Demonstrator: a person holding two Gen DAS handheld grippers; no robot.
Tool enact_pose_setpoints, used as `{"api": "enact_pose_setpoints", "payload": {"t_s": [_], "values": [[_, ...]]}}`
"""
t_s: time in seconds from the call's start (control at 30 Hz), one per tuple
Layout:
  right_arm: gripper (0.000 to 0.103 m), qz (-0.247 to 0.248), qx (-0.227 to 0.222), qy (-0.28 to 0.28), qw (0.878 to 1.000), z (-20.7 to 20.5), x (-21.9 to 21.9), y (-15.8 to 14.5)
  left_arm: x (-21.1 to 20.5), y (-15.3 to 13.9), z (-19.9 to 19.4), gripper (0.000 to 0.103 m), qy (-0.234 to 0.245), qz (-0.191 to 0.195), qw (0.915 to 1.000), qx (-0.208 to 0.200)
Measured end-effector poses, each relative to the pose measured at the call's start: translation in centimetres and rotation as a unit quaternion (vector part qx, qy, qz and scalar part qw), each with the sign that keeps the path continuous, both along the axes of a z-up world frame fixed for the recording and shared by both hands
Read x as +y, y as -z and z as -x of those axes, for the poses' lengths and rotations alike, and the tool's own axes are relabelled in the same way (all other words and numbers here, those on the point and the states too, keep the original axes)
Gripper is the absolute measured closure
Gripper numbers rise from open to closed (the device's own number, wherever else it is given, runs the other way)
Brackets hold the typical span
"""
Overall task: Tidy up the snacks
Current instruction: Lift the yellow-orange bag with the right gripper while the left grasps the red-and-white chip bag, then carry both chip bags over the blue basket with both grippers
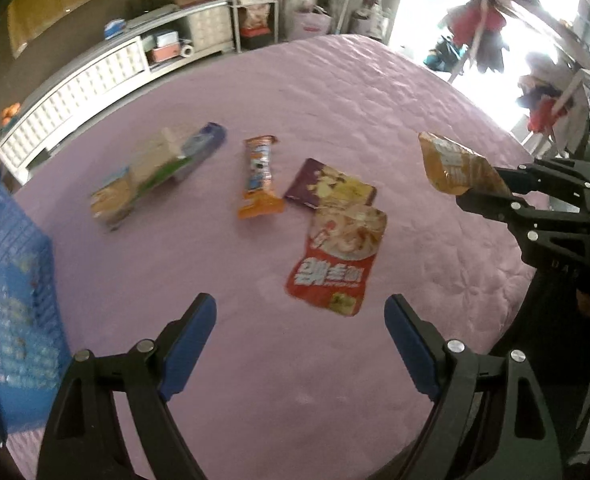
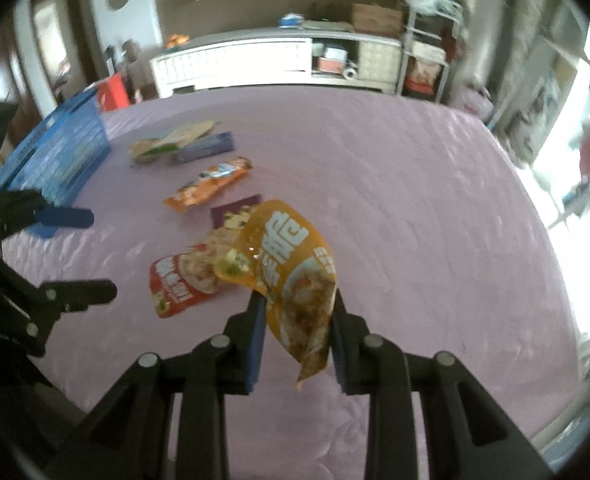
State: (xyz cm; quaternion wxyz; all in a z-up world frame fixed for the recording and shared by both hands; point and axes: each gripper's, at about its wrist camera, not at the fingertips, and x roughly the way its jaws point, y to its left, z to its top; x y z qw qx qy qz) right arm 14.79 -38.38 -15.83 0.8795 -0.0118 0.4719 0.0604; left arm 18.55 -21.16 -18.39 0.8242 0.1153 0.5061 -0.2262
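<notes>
My right gripper (image 2: pixel 297 300) is shut on an orange snack pouch (image 2: pixel 291 268) and holds it above the pink bedspread (image 2: pixel 415 208); the pouch (image 1: pixel 455 166) and gripper (image 1: pixel 491 188) also show at the right of the left wrist view. My left gripper (image 1: pixel 301 312) is open and empty, just short of a red pouch (image 1: pixel 339 256). Beyond lie a purple packet (image 1: pixel 327 184), an orange bar packet (image 1: pixel 259 176) and a long green and blue packet (image 1: pixel 155 172). The red pouch (image 2: pixel 183 280) and orange bar (image 2: pixel 211 184) also show in the right wrist view.
A blue plastic basket (image 1: pixel 15 304) stands at the left edge of the bed, also in the right wrist view (image 2: pixel 55 156). A white cabinet (image 1: pixel 79 96) runs behind the bed. Clothes racks (image 1: pixel 487 32) stand at the right by a bright window.
</notes>
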Motion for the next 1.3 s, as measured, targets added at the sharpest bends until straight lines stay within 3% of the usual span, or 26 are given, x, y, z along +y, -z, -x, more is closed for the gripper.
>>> {"api": "enact_pose_setpoints", "payload": {"t_s": [0.17,0.3,0.5,0.73,0.83,0.9,1.03,1.07,1.2,1.3], "values": [[0.069,-0.013,-0.015,0.003,1.000,0.4,-0.3,-0.3,-1.9,1.8,-1.3,0.018,0.030,-0.015,0.9994,0.005],[0.069,-0.019,-0.013,0.007,1.000,0.4,-0.6,0.0,-3.0,3.2,-2.7,0.018,0.038,-0.006,0.9986,0.036],[0.069,-0.038,-0.007,0.009,0.999,0.4,-1.3,0.3,-4.8,5.1,-4.2,0.021,0.049,-0.036,0.9975,0.035],[0.069,-0.059,0.005,0.021,0.998,0.0,-2.4,0.8,-6.0,6.3,-4.9,0.025,0.060,-0.040,0.9964,0.045],[0.069,-0.053,0.001,0.019,0.998,0.1,-2.2,0.7,-6.3,6.1,-4.7,0.036,0.056,-0.040,0.9969,0.038],[0.069,-0.051,-0.002,0.018,0.999,0.2,-2.2,0.6,-6.4,5.9,-4.7,0.049,0.050,-0.038,0.9973,0.038],[0.069,-0.050,-0.003,0.022,0.998,0.3,-2.3,0.6,-6.9,5.7,-4.5,0.063,0.054,-0.042,0.9968,0.043],[0.069,-0.050,-0.003,0.023,0.998,0.3,-2.3,0.6,-7.1,5.6,-4.5,0.075,0.056,-0.042,0.9965,0.047],[0.069,-0.044,0.003,0.033,0.998,0.3,-2.2,0.5,-7.0,5.3,-4.2,0.079,0.046,-0.044,0.9969,0.046],[0.069,-0.044,0.010,0.034,0.998,0.9,-1.6,0.2,-6.2,4.5,-4.0,0.080,0.029,-0.026,0.9983,0.043]]}}
